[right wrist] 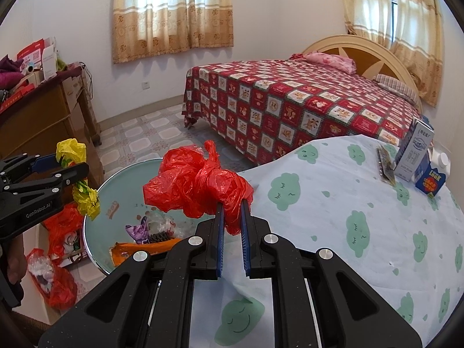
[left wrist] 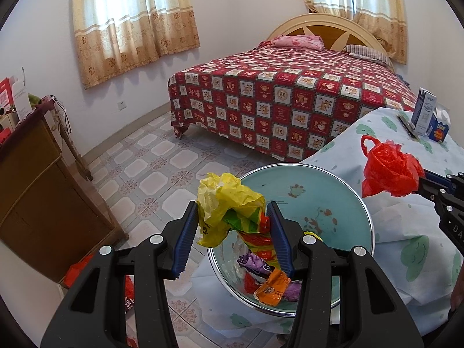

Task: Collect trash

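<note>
Left hand-held gripper [left wrist: 233, 235] clamps yellow wrapper [left wrist: 229, 206] over basin [left wrist: 333, 182]; right hand-held gripper [right wrist: 232, 226] pinches red bag [right wrist: 200, 185] (knotted). Release each over centre.

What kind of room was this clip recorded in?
A home bedroom, most likely. A bed with a red patterned spread and pillows stands against the far wall, curtains hang over the windows, and a cluttered wooden cabinet sits at the left on a tiled floor.
</note>
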A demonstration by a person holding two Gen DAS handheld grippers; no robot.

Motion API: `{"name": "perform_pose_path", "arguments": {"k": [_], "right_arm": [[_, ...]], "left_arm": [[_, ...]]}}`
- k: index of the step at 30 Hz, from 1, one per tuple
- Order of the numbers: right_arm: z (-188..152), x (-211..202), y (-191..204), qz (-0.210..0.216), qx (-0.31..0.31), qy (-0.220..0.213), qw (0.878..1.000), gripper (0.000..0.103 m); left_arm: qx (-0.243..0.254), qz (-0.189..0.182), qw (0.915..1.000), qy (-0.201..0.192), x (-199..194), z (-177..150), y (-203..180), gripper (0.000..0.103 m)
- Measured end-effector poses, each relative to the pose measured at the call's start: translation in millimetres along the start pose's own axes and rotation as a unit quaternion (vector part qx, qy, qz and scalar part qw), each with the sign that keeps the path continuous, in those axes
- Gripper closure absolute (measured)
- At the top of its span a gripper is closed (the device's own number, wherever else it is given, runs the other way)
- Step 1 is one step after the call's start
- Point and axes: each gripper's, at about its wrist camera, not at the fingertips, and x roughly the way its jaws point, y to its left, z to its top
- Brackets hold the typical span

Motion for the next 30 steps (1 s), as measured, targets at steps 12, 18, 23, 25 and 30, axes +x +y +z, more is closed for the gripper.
{"name": "perform_pose_path", "arguments": {"k": [12,18,23,25,30], "right_arm": [[1,-6,-1,0.017,0.013,-0.015,1.000,0.050],[-1,-35,-10,0.001,0.030,-0.038,0.999,0.044],[-7,-74,-14,-0.018,0.039,-0.076,0.996,0.039],[-8,-86,-14,-0.028,0.036,-0.087,0.995,0.039],[-10,-110,-16,-0.044,0.034,-0.110,0.992,0.037]], "left_arm": [[0.008,-0.023,0.9995,-0.018,-10,0,-11,0.026],[-0.001,-0.024,0.9992,-0.034,-26,4,-7,0.024],[-0.008,-0.027,0.9979,-0.059,-52,8,-2,0.022],[-0.011,-0.029,0.9973,-0.067,-61,11,-1,0.021],[-0.011,-0.031,0.9959,-0.084,-80,14,0,0.019]]}}
